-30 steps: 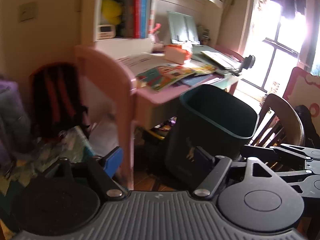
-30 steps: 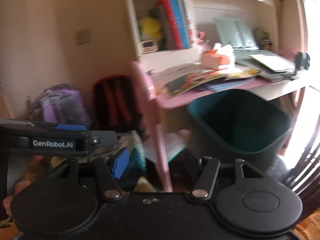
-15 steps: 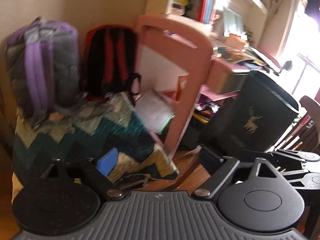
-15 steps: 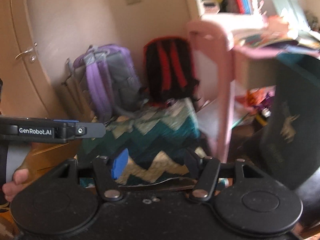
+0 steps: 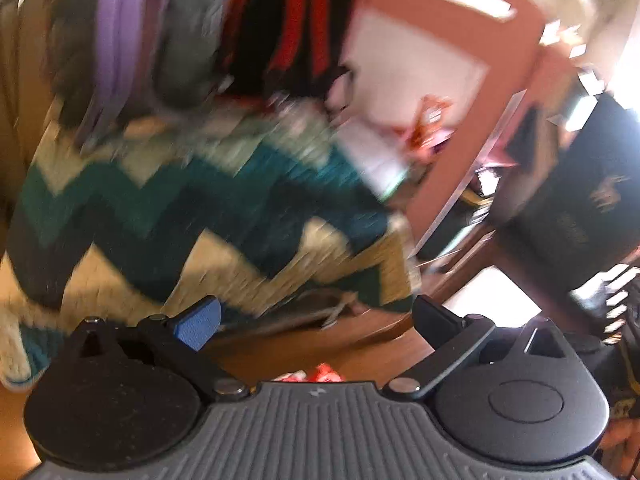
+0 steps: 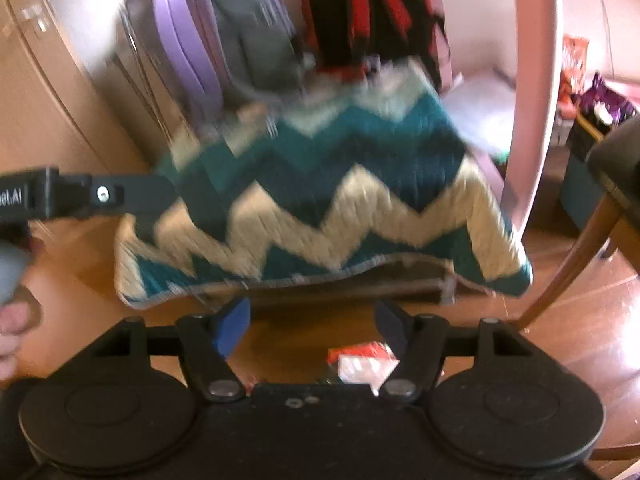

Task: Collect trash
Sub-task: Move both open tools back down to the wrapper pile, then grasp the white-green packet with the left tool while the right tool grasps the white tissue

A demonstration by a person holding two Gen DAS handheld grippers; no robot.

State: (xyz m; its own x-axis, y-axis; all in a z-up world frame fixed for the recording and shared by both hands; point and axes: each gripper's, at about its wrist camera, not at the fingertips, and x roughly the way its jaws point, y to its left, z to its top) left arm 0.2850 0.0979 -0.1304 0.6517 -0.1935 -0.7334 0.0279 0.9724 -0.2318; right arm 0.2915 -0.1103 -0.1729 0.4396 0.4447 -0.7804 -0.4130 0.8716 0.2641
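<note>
While both grippers are tipped toward the floor (image 6: 560, 320), their fingers are spread wide. A red-and-white wrapper (image 6: 362, 362) is seen just beside the right gripper (image 6: 314, 326)'s right finger (image 6: 394, 326), untouched.

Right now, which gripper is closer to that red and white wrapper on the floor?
Right, as far as the blur allows. The red and white wrapper lies beside the right gripper's right finger; under the left gripper only its edge shows.

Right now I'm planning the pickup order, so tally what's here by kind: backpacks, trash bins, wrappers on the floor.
Backpacks: 2 (purple-grey backpack, red-black backpack)
Trash bins: 1 (dark bin)
Floor wrappers: 1 (red-white wrapper)
Total: 4
</note>
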